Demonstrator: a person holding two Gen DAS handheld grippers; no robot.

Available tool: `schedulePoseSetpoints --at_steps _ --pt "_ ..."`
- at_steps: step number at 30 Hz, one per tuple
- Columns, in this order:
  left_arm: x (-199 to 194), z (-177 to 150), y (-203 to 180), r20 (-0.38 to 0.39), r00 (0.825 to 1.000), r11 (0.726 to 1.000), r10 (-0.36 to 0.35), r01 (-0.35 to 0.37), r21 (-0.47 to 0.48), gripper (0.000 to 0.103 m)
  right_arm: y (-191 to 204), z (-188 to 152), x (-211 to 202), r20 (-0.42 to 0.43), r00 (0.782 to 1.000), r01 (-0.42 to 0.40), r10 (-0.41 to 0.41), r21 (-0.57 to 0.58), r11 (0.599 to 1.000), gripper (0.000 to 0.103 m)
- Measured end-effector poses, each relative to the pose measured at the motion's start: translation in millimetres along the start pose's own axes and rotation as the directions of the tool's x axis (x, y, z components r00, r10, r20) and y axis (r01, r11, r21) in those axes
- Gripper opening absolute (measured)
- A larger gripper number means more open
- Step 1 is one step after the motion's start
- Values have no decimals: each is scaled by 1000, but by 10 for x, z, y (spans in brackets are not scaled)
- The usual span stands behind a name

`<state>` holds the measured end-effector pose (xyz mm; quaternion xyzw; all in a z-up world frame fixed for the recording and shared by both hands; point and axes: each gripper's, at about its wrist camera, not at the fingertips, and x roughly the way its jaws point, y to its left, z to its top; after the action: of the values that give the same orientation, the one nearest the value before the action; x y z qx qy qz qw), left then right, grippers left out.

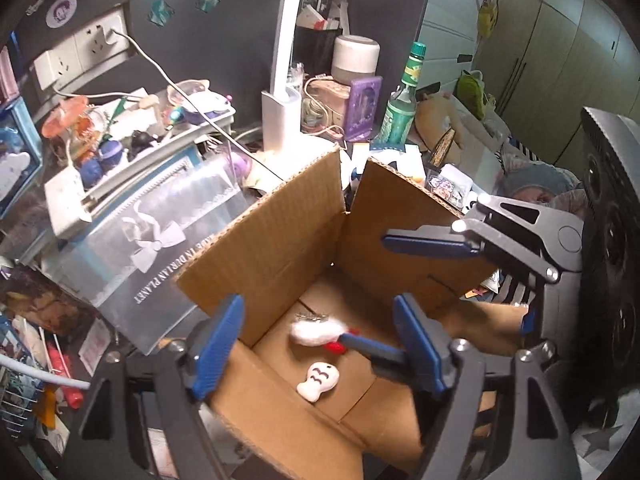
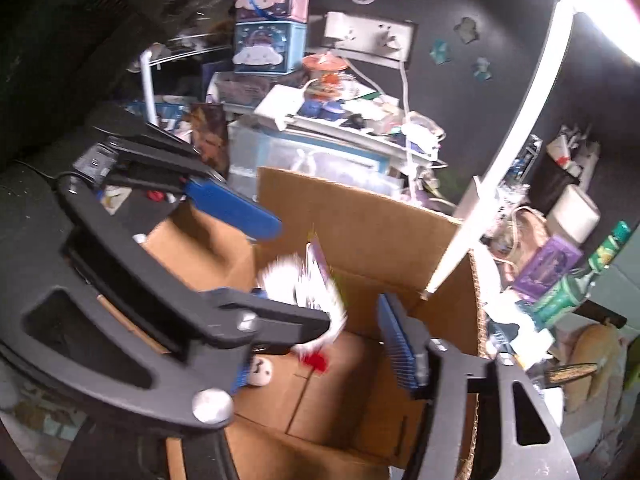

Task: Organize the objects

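Observation:
An open cardboard box [image 1: 280, 236] sits among desk clutter; it also shows in the right wrist view [image 2: 360, 220]. On its floor lie a white fluffy item with a red tip [image 1: 316, 332] and a small white fish-shaped piece [image 1: 319, 380]. My left gripper [image 1: 316, 348] is open and empty above the box's near edge. My right gripper [image 2: 320, 344] is open over the box, and its fingers show in the left wrist view [image 1: 424, 242]. The fluffy item [image 2: 304, 284] appears blurred between the right fingers, apart from them. The fish piece [image 2: 262, 372] lies below.
A clear plastic storage case [image 1: 160, 236] stands left of the box, with a white tray of small toys [image 1: 132, 136] on top. A white desk lamp [image 1: 280, 112], a green bottle [image 1: 400, 108] and a purple box [image 1: 362, 108] stand behind. Cartoon tins [image 2: 268, 20] are stacked far left.

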<state>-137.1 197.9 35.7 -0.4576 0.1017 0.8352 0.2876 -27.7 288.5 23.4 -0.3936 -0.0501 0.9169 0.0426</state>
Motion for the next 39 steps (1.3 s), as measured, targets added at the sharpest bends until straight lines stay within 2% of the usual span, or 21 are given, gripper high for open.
schedulePoseSetpoints --at_steps 3,6,7,8,9,12,14,18,20,22,24,28,29,31,35,39 --pt "-123 -37 45 19 1000 1000 -9 9 -7 76 -10 3 -56 9 1000 -8 7 13 1000 57" --pt "-389 -126 83 73 997 1000 1 -1 -3 77 70 30 -165 43 999 -13 13 4 1000 57" --pt "-482 -162 100 92 996 1000 4 -4 -4 78 115 43 -222 65 997 -29 29 -2 1000 57" --pt "-597 -213 131 116 993 1000 5 -4 -7 85 173 58 -289 92 994 -52 52 -11 999 57" --pt "-712 -270 177 145 989 1000 5 -3 -14 89 247 79 -361 121 990 -75 77 -24 997 57" --pt "-1052 -532 370 227 973 998 32 -18 -63 91 501 117 -533 189 974 -120 129 -58 991 57" --pt "-1184 -699 489 254 965 995 63 -40 -95 92 689 123 -607 217 956 -180 195 -86 980 57" --pt "-1325 -1157 732 278 946 978 167 -123 -166 101 1175 73 -602 208 923 -293 325 -169 941 57" --pt "-1321 -1453 846 281 936 968 214 -165 -188 102 1402 19 -535 183 908 -341 378 -204 918 57" --pt "-1269 -1747 994 272 936 961 224 -166 -220 102 1612 -57 -433 148 887 -399 437 -230 888 57" --pt "-1178 -2009 1122 255 945 956 207 -139 -259 102 1767 -127 -300 108 877 -434 468 -242 868 57" --pt "-961 -2499 1275 217 964 941 155 -77 -331 102 1964 -178 59 38 893 -421 448 -278 863 58" --pt "-927 -2601 1303 221 967 937 127 -44 -346 102 2004 -182 137 24 896 -416 443 -303 858 57" --pt "-868 -2780 1360 235 970 926 69 26 -377 102 2086 -172 307 1 917 -371 399 -364 854 58" --pt "-802 -3009 1360 221 971 919 93 1 -394 102 2240 -224 578 -42 946 -301 321 -480 824 65" --pt "-779 -3106 1369 227 970 913 83 17 -407 102 2344 -280 799 -82 960 -266 268 -567 780 66"
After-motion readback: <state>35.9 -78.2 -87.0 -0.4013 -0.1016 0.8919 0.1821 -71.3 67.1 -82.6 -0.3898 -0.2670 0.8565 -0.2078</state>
